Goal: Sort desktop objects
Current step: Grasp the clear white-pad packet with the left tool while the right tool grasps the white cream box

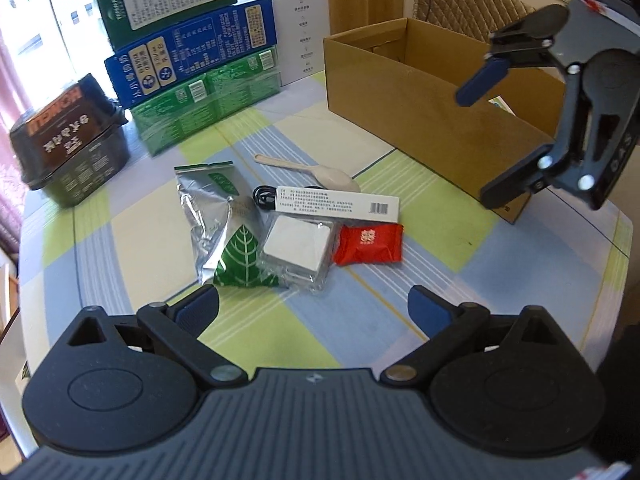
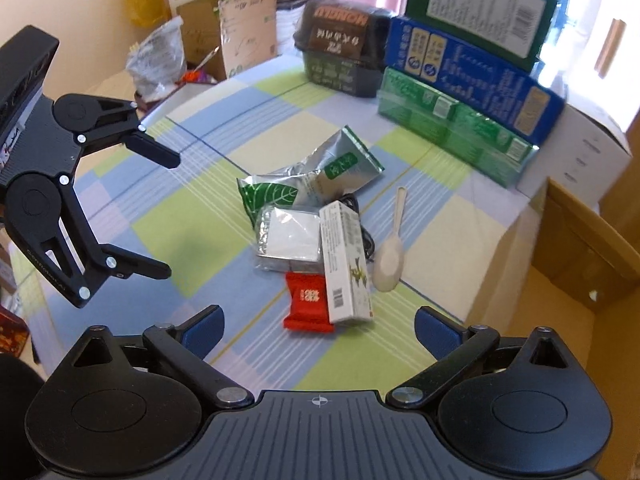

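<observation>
The left gripper [image 1: 314, 312] is hovering with its jaws spread wide and gripping nothing; just ahead of them a clear packet [image 1: 298, 250] with a white square inside is lying on the checked tablecloth [image 1: 400, 312], touching a green leaf-print bag [image 1: 242, 260] on its left and a red sweet wrapper [image 1: 370, 245] on its right. The right gripper [image 2: 320, 330] is also hovering spread and empty, with the wrapper and a white carton [image 2: 344, 264] directly ahead. Beyond the carton, a pale spoon [image 2: 390, 260] and a silver pouch [image 2: 340, 168] are lying. To the right gripper's right, a cardboard box [image 1: 420, 116] is standing open.
</observation>
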Demonstrator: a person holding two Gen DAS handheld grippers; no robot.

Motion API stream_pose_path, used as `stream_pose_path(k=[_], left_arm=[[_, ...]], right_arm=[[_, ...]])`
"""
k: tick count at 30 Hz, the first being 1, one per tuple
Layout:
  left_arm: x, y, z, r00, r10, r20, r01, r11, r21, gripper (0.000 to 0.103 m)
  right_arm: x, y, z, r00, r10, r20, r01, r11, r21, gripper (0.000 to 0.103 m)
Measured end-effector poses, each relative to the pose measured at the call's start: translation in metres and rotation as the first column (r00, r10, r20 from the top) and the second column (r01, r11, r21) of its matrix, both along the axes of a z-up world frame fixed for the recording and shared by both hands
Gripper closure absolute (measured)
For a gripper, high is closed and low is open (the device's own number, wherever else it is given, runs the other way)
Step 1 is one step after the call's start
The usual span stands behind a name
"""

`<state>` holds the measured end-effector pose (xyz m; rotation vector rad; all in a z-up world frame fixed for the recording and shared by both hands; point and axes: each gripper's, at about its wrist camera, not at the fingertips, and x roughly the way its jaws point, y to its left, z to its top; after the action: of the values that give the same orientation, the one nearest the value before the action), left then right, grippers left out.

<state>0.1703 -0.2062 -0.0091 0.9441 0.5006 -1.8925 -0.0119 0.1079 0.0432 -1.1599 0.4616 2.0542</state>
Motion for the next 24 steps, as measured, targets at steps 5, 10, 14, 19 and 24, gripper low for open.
stream_pose_path(k=[5,10,14,19,24], left_arm=[[-0.003,-0.023,-0.018,0.998,-0.059,0.035,0.059,0.998,0.009,0.015],[-0.005,-0.043,-0.036,0.994,-0.109,0.03,0.108,0.994,0.034,0.029],[-0.006,-0.054,-0.047,0.991,-0.132,0.013,0.131,0.991,0.029,0.029],[-0.008,-0.067,-0.06,0.987,-0.162,0.009,0.162,0.986,0.038,0.029],[-0.011,-0.077,-0.07,0.984,-0.177,0.014,0.176,0.984,0.033,0.029]], right_arm=[[-0.008,0.031,-0.018,0.999,0.019,0.029,-0.018,0.999,-0.037,0.019],[-0.016,0.055,-0.038,0.996,0.041,0.075,-0.035,0.996,-0.084,0.025],[-0.024,0.068,-0.055,0.99,0.079,0.118,-0.064,0.99,-0.124,0.029],[-0.031,0.084,-0.069,0.989,0.062,0.138,-0.04,0.987,-0.154,0.032],[-0.036,0.096,-0.085,0.984,0.068,0.165,-0.037,0.982,-0.183,0.036]])
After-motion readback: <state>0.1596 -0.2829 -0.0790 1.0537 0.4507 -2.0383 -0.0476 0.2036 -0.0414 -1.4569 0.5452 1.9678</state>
